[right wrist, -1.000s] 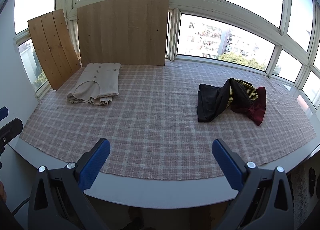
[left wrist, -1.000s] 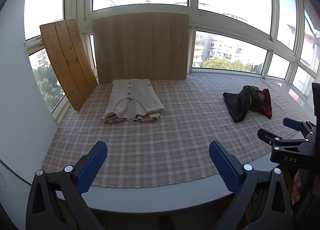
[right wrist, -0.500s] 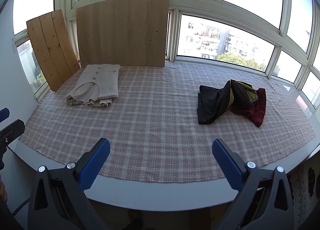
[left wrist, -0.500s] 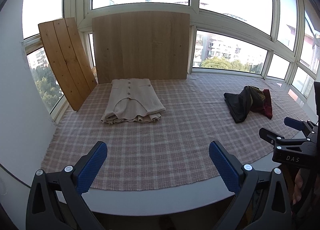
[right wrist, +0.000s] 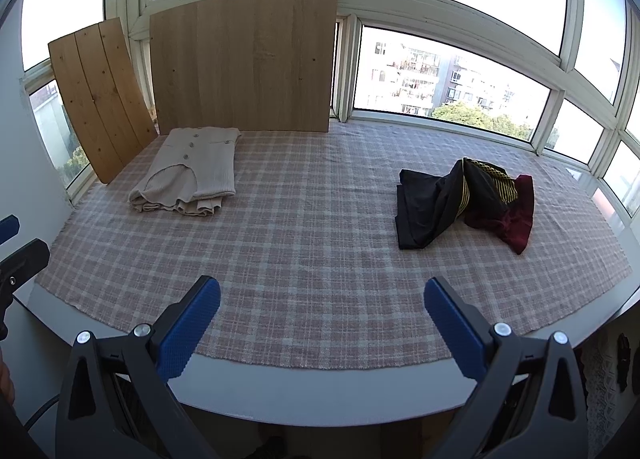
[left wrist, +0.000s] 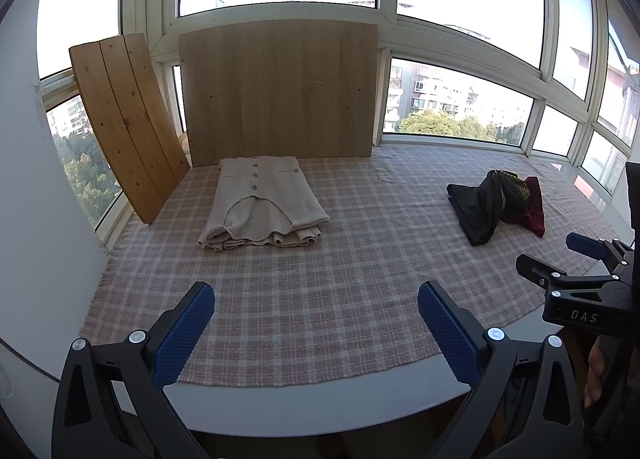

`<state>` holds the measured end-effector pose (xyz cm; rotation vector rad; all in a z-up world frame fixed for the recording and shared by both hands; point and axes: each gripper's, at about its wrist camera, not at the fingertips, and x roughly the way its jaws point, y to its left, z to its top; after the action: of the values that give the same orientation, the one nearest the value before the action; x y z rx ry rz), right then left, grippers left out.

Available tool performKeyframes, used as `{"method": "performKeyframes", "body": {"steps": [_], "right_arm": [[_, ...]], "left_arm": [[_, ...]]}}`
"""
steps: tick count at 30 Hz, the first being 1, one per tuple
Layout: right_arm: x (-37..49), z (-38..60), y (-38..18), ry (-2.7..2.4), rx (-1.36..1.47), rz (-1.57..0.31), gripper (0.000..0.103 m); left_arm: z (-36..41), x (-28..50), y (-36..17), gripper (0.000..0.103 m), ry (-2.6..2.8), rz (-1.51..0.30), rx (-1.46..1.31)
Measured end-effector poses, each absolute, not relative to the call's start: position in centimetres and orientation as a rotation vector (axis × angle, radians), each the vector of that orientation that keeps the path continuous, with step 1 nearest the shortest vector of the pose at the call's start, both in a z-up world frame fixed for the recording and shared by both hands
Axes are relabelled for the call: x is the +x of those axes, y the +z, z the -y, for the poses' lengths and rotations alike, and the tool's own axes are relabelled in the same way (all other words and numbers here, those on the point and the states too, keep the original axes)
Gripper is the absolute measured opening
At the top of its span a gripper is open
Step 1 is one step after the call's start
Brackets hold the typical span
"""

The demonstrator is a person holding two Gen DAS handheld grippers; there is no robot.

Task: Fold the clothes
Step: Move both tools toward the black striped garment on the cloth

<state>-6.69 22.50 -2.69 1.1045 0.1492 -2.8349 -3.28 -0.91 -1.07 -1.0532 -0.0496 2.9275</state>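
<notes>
Now, table [left wrist: 320, 407]: pale and smooth, curved near edge along the bottom of both views.
Cloth [left wrist: 328, 291]: pink-and-grey plaid weave, coarse, fringed at its left edge, covering nearly the whole tabletop.
Big board [left wrist: 280, 93]: light wood, rectangular, upright against the window frames, upper centre of the left wrist view.
Slatted board [left wrist: 120, 119]: three warmer-toned planks, leaning tilted at upper left, just beside the big board.
Beige garment [left wrist: 262, 203]: ribbed knit with round buttons down the front, folded into a neat layered rectangle, hem edges wavy at the near side; it lies left of centre, just in front of the big board.
Dark garment [right wrist: 464, 201]: unfolded, and what a heap! Smooth black fabric, a gold-striped band, a deep red velvety part at its right; crumpled at the right of the right wrist view, well apart from the beige one.
Left gripper [left wrist: 316, 323]: black frame, blue ribbed pads, jaws spread wide, holding nothing, low in the frame over the near edge of the cloth.
Right gripper [right wrist: 322, 317]: same build, jaws wide apart and empty, bottom of its own view, near the table edge.
</notes>
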Motion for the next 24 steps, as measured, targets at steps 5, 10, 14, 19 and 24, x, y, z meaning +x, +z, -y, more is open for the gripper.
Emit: {"method": "performKeyframes", "body": {"steps": [5,10,14,19,24], "right_arm": [[-7.3,-22.6,-2.8,-2.836,1.109,-0.142,0.103],[-7.8,-22.4,-2.9,-2.837,1.116,-0.139,0.103],[-8.5,-22.5,-3.1,-2.834,1.124,-0.128,0.103],[-9.1,-22.4,-3.2,-2.830,1.133,-0.125,0.103],[-10.1,-22.3,-3.3,-2.827,1.148,-0.119,0.103]], "left_arm": [[0.7,-3.9,-1.0,0.103,2.922,0.039,-1.054],[0.7,-4.5,-1.0,0.103,2.918,0.037,-1.057],[0.6,-5.0,-1.1,0.103,2.918,0.033,-1.065],[0.7,-5.7,-1.2,0.103,2.914,0.034,-1.072],[0.6,-6.6,-1.4,0.103,2.906,0.022,-1.082]]}}
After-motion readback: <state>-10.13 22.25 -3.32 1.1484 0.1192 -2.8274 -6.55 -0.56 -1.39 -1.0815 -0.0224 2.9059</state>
